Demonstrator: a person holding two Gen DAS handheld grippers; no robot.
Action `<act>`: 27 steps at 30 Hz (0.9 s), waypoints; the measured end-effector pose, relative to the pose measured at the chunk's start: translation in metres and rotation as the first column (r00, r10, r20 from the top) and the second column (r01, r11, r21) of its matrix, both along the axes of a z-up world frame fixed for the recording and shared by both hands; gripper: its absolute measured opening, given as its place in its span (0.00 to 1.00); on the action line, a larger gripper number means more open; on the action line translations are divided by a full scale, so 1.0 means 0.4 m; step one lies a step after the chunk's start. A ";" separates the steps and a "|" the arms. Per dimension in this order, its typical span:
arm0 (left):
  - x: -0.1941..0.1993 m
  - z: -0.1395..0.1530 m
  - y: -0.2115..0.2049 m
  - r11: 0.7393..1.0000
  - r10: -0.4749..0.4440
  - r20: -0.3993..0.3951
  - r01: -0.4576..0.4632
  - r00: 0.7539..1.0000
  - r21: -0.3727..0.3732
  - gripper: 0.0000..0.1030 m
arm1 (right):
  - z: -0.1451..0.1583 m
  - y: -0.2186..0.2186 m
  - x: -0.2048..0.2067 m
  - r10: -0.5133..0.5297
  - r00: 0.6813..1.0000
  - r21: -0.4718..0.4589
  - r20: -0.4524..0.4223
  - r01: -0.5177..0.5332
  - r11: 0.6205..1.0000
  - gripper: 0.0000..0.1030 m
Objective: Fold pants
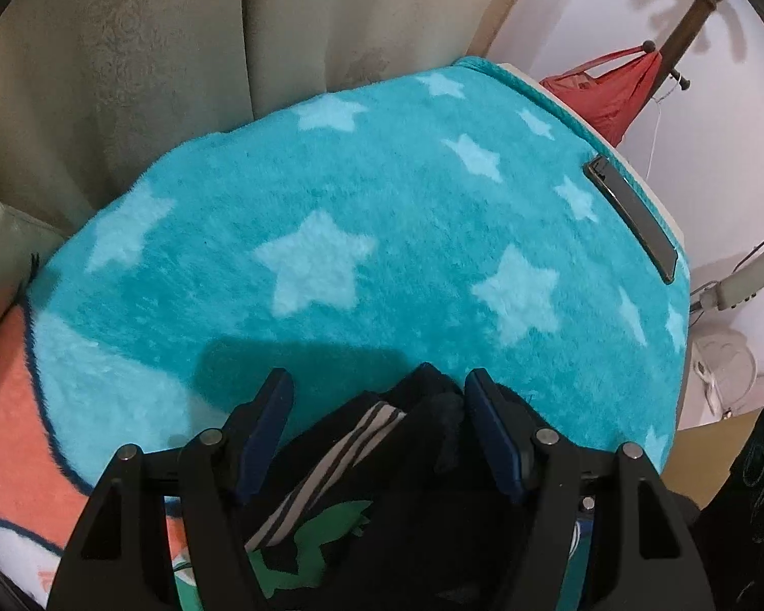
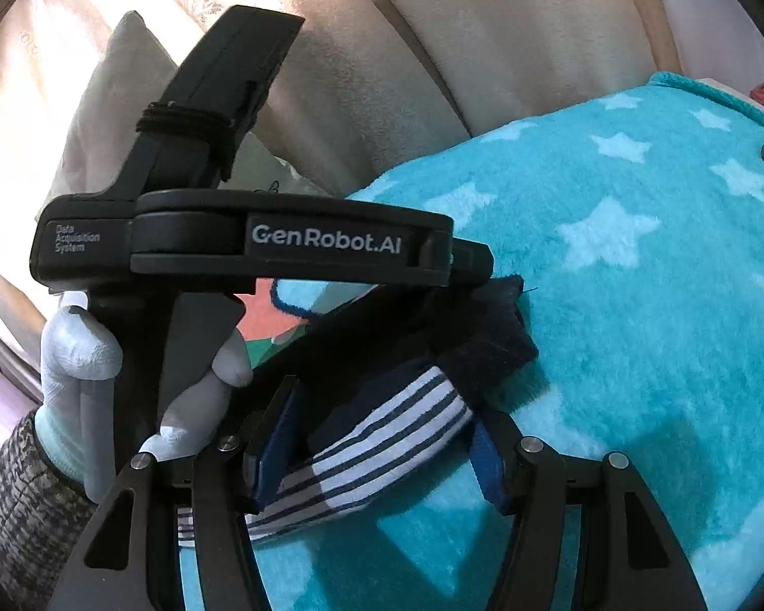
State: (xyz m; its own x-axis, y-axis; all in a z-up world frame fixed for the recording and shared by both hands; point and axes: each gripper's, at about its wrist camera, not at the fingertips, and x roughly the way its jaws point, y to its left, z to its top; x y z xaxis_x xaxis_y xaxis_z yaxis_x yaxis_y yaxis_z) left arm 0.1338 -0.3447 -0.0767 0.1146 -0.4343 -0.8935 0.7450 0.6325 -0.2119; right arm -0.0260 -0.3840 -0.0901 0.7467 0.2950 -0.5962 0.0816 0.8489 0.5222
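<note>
The pants (image 1: 382,458) are dark navy with a white-and-navy striped band (image 2: 372,438) and lie bunched on a teal star-patterned blanket (image 1: 382,214). My left gripper (image 1: 377,387) has its jaws wide apart, with the dark fabric lying between them. My right gripper (image 2: 382,407) is also open, with the striped band lying between its blue pads (image 2: 275,438). In the right wrist view the left gripper's black body (image 2: 290,244), held by a gloved hand (image 2: 81,356), is just beyond, above the pants.
A dark flat phone-like object (image 1: 631,219) lies near the blanket's right edge. Beige curtains (image 1: 178,51) hang behind. A red bag (image 1: 611,91) hangs on a wooden stand at right. A pillow (image 2: 127,91) sits at left. An orange patterned patch (image 1: 10,407) borders the blanket's left.
</note>
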 end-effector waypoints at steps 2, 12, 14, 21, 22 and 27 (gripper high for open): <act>0.000 0.000 -0.002 1.000 -0.005 0.002 0.005 1.000 0.000 0.68 | -0.001 0.006 0.001 -0.004 1.000 -0.002 0.001 0.004 1.000 0.66; -0.042 0.026 -0.024 0.997 -0.070 0.056 0.069 0.996 0.017 0.22 | 0.002 0.042 0.007 -0.034 0.999 -0.030 0.010 0.034 0.999 0.49; -0.049 0.042 -0.014 0.998 -0.063 0.081 0.062 0.995 0.010 0.20 | 0.000 0.037 0.010 -0.030 1.000 -0.004 0.005 0.030 1.000 0.25; -0.056 0.153 0.122 0.991 0.054 0.094 -0.042 0.994 -0.127 0.19 | 0.070 0.067 -0.016 0.010 0.997 -0.032 0.075 -0.008 0.999 0.18; -0.057 0.164 0.143 0.988 0.072 0.096 -0.058 0.993 -0.142 0.19 | 0.086 0.083 -0.020 0.028 0.996 -0.045 0.090 -0.024 0.999 0.18; -0.068 0.213 0.321 0.954 0.201 0.089 -0.175 0.975 -0.243 0.17 | 0.136 0.163 -0.023 0.120 0.985 -0.100 0.126 -0.107 0.989 0.17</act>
